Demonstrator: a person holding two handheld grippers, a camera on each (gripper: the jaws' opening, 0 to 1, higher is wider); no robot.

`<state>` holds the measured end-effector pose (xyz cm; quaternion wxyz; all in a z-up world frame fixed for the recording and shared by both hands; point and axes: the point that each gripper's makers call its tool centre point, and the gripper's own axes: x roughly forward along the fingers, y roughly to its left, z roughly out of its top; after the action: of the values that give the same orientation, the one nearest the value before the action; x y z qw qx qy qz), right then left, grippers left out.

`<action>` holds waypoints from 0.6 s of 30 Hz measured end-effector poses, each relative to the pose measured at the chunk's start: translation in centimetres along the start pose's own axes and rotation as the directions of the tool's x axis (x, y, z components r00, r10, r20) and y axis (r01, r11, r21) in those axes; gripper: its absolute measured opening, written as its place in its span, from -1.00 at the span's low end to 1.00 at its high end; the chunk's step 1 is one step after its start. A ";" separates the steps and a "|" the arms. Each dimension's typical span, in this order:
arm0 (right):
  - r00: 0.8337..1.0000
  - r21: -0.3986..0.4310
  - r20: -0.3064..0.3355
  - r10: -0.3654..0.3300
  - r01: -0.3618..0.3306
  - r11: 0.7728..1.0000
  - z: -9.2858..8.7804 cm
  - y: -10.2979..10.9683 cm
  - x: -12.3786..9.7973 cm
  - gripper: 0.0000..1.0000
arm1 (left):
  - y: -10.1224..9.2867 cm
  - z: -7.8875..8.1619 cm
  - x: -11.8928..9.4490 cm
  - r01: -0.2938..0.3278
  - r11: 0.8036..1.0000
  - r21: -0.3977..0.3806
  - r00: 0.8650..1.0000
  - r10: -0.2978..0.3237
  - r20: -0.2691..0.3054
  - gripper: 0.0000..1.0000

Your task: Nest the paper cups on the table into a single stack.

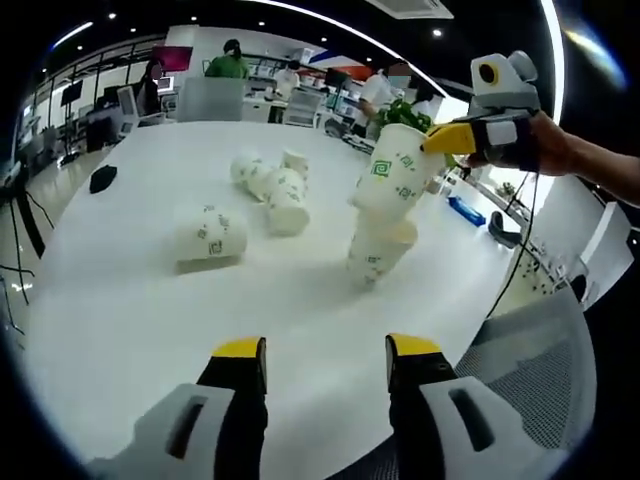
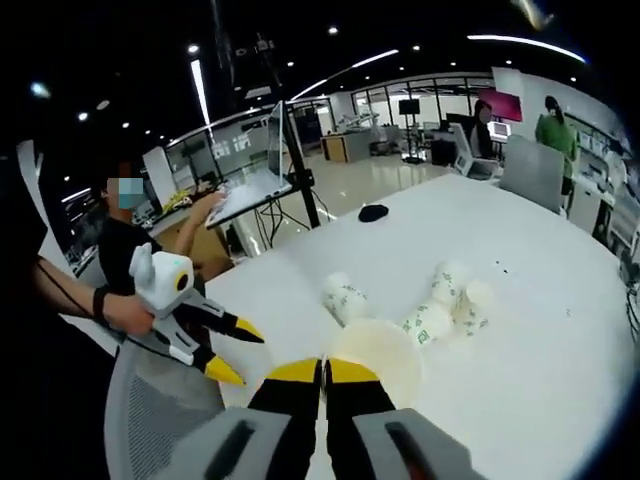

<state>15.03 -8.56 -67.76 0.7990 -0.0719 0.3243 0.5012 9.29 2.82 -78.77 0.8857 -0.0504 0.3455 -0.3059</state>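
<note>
A leaning stack of paper cups (image 1: 380, 250) stands on the white table (image 1: 120, 320), its top cup (image 1: 395, 170) pinched at the rim by the right gripper (image 1: 440, 140), whose jaws are closed on it. Loose cups (image 1: 270, 185) lie on their sides just beyond, one cup (image 1: 208, 235) apart to the left. The left gripper (image 1: 325, 360) hangs over the near table with jaws spread, holding nothing, and a black object (image 1: 102, 178) lies far off.

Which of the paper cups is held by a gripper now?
The top cup of the tilted stack, clamped at its rim by the right gripper. The other loose cups lie on their sides on the table, untouched.
</note>
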 end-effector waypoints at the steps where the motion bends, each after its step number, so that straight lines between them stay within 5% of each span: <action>1: 1.000 0.000 0.000 -0.005 0.005 1.000 -0.1 0.0 -0.2 -1.00 | 0.0 0.0 0.0 0.000 1.000 0.000 1.000 0.000 -0.001 -0.07; 18: 0.993 -0.034 -0.067 -0.094 0.092 0.995 -2.8 -0.5 -0.6 -1.00 | -0.4 -0.5 -0.1 0.007 1.000 -0.008 1.000 -0.007 -0.010 -0.07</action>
<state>14.04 -10.50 -69.73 0.8086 -0.1162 0.3403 0.4657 8.72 2.57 -78.98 0.8828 -0.0537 0.3508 -0.3077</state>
